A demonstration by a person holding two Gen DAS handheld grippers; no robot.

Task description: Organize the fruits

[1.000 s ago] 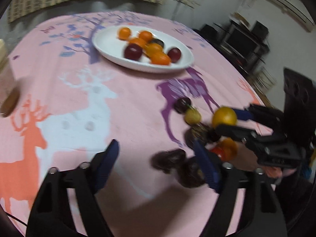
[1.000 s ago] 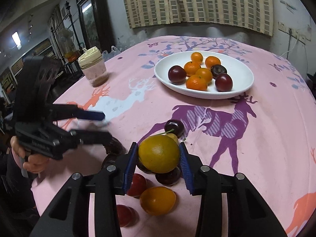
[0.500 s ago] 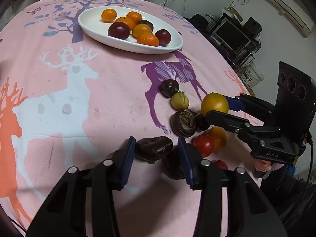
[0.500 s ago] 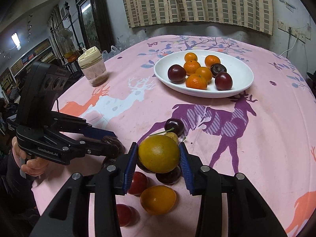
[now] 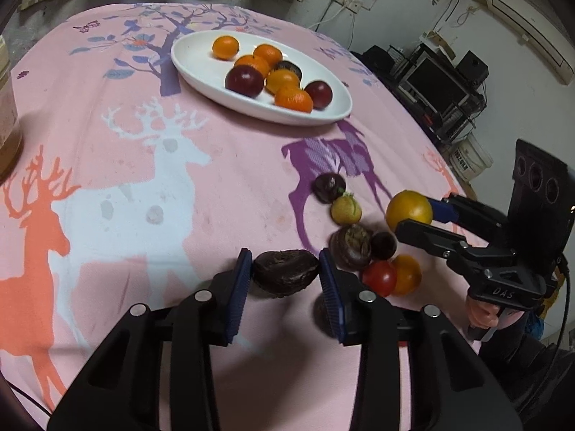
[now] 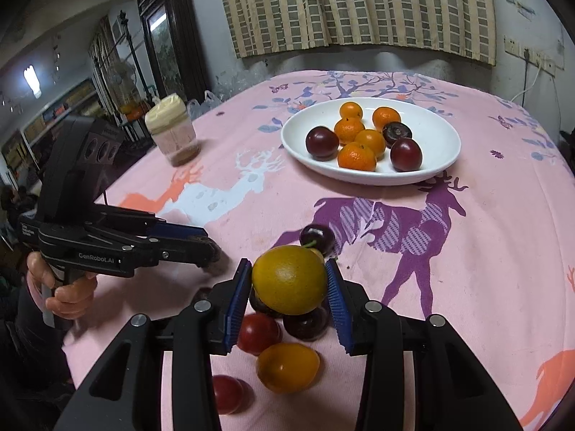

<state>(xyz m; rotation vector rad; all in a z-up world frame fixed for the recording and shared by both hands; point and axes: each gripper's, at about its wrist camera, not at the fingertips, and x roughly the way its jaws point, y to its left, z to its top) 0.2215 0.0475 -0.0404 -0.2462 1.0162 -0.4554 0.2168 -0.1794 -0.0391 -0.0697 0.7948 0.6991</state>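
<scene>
My left gripper [image 5: 284, 276] is shut on a dark wrinkled fruit [image 5: 285, 276] and holds it just above the pink cloth. My right gripper [image 6: 289, 280] is shut on a yellow-orange fruit [image 6: 289, 278], held over a pile of loose fruit: a red tomato [image 6: 258, 333], an orange fruit [image 6: 287, 367] and dark plums [image 6: 306, 323]. In the left wrist view the right gripper [image 5: 413, 215] shows at the right with the yellow fruit [image 5: 409, 210]. A white plate [image 6: 431, 133] with several oranges and plums stands at the back.
A jar with a cream lid [image 6: 172, 131] stands at the left on the pink deer-print tablecloth [image 6: 485, 251]. The table's edge falls off at the right in the left wrist view [image 5: 449, 165], with shelves and electronics beyond.
My left gripper closed around the dark wrinkled fruit and has lifted it slightly off the cloth. My right gripper kept hold of the yellow-orange fruit and barely moved.
</scene>
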